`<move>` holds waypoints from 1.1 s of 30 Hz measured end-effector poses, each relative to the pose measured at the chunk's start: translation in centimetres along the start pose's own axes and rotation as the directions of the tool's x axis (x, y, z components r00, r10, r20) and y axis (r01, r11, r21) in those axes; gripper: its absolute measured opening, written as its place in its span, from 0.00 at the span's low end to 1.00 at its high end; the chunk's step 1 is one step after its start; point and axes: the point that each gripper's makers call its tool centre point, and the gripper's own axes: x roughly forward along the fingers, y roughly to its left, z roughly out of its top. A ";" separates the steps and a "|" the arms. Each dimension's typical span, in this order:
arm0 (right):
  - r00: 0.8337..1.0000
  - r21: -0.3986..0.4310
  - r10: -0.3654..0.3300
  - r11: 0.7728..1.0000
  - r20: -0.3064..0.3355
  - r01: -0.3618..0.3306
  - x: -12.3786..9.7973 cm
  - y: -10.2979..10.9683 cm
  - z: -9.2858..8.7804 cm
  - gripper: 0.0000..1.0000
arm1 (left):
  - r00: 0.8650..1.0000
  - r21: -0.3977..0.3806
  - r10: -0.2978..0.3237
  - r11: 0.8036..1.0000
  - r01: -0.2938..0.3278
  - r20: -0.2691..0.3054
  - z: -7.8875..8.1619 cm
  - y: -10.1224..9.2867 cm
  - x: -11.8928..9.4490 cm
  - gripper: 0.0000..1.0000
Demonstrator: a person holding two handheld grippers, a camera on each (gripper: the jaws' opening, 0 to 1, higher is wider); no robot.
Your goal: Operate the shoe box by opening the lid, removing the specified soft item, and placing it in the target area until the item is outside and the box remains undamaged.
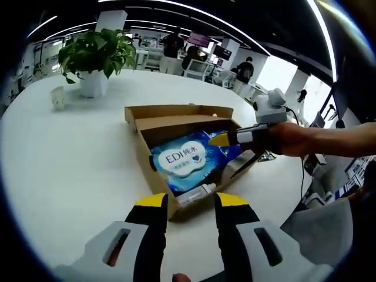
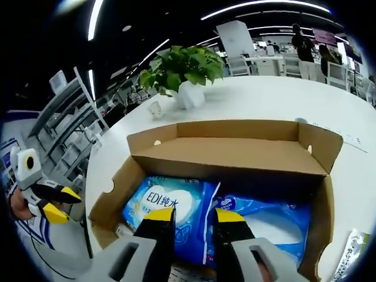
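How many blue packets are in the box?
2 that I can see. The blue packet with white label lies at one side of the shoe box, and a second blue packet lies beside it. More may hide underneath.

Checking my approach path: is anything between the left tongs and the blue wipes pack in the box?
In the left gripper view, a small white bottle lies at the box's near edge, between the left tongs and the blue wipes pack.

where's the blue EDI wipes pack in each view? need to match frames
Left gripper view: blue EDI wipes pack at picture centre, inside the open shoe box, just past the left tool.
Right gripper view: lower left of centre, in the box, directly ahead of the right tool.
Shared landmark: potted plant beyond the box.
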 end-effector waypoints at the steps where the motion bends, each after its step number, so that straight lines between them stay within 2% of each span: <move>1: 1.000 0.005 0.005 1.000 0.000 -0.005 0.2 0.0 0.0 0.17 | 1.000 -0.001 0.002 1.000 -0.002 0.001 0.0 0.0 -0.1 0.32; 3: 1.000 0.009 -0.004 1.000 0.001 0.004 0.6 -0.3 0.0 0.14 | 1.000 -0.003 0.004 1.000 -0.004 0.000 -0.1 0.1 -0.1 0.32; 7: 0.999 0.050 -0.011 0.999 -0.051 0.013 1.2 -0.8 -1.2 0.06 | 1.000 -0.007 0.002 1.000 -0.002 -0.004 -0.3 0.0 -0.1 0.32; 10: 0.998 0.033 -0.026 0.999 -0.052 0.028 0.9 -0.6 -1.3 0.00 | 1.000 -0.005 -0.001 1.000 0.001 -0.005 -0.3 -0.2 -0.1 0.32; 12: 0.998 0.060 -0.013 0.998 -0.057 0.017 0.9 -0.6 -1.2 0.00 | 1.000 -0.005 -0.004 1.000 0.004 -0.006 -0.3 -0.2 0.0 0.32; 15: 0.998 0.060 -0.003 0.998 -0.065 0.007 0.5 -0.1 -1.2 0.00 | 1.000 -0.004 -0.007 1.000 0.007 -0.008 -0.2 -0.2 0.2 0.32; 25: 1.000 0.054 0.010 0.999 -0.009 -0.009 -1.4 0.4 -0.5 0.00 | 1.000 0.005 -0.027 1.000 0.027 -0.003 0.7 -0.8 0.8 0.32; 30: 1.000 0.059 0.006 0.998 0.026 -0.008 -2.7 -0.3 -0.2 0.00 | 0.999 0.017 -0.043 0.999 0.043 -0.012 0.9 -1.5 1.4 0.31; 33: 0.999 0.035 0.007 0.999 0.038 -0.008 -3.3 -0.4 0.0 0.00 | 0.999 0.024 -0.051 0.998 0.052 -0.017 1.0 -1.9 1.8 0.31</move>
